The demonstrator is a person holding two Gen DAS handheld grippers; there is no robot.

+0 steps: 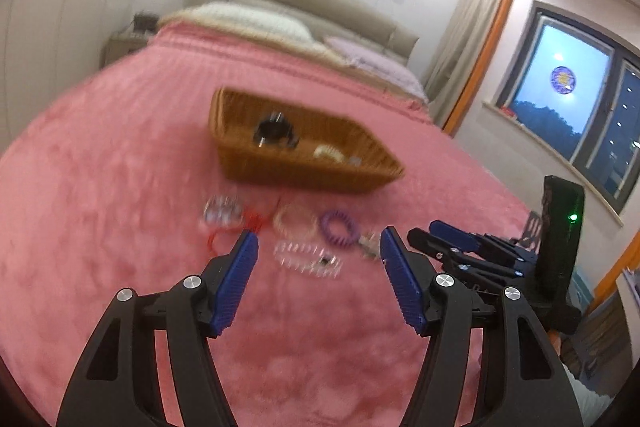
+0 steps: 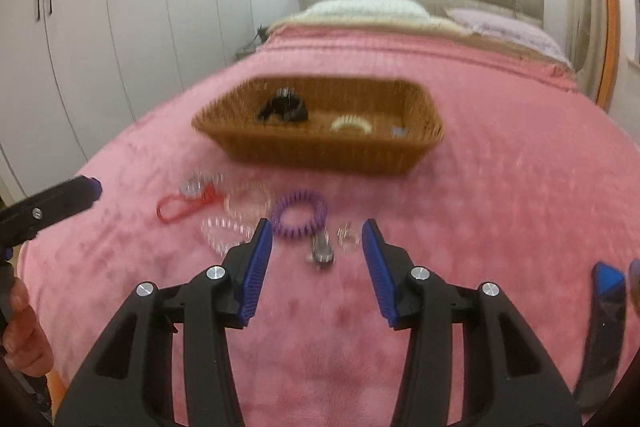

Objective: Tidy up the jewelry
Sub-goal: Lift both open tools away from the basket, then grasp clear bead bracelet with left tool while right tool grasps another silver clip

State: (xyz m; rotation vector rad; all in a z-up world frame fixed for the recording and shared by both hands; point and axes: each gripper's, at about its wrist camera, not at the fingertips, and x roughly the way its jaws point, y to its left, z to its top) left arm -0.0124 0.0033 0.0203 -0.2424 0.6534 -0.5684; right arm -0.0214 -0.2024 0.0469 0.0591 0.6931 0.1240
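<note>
A wicker basket [image 1: 240,131] [image 2: 224,125] sits on the pink bed and holds a black hair claw [image 1: 275,133] [image 2: 285,109], a cream bracelet [image 2: 352,123] and a small grey piece [image 2: 398,131]. In front of it lie a red cord loop [image 2: 176,209], clear bead bracelets [image 2: 247,203], a purple coil band [image 1: 339,227] [image 2: 299,214], a clear clip [image 1: 308,259] and a small metal piece [image 2: 322,249]. My left gripper [image 1: 318,241] is open above the clear clip. My right gripper [image 2: 317,233] is open above the metal piece. Both are empty.
The pink blanket [image 2: 500,207] covers the bed, with pillows [image 2: 368,7] and a headboard behind. White wardrobes [image 2: 100,27] stand at the left. A window [image 1: 568,95] is at the right. The right gripper shows in the left wrist view [image 1: 460,239].
</note>
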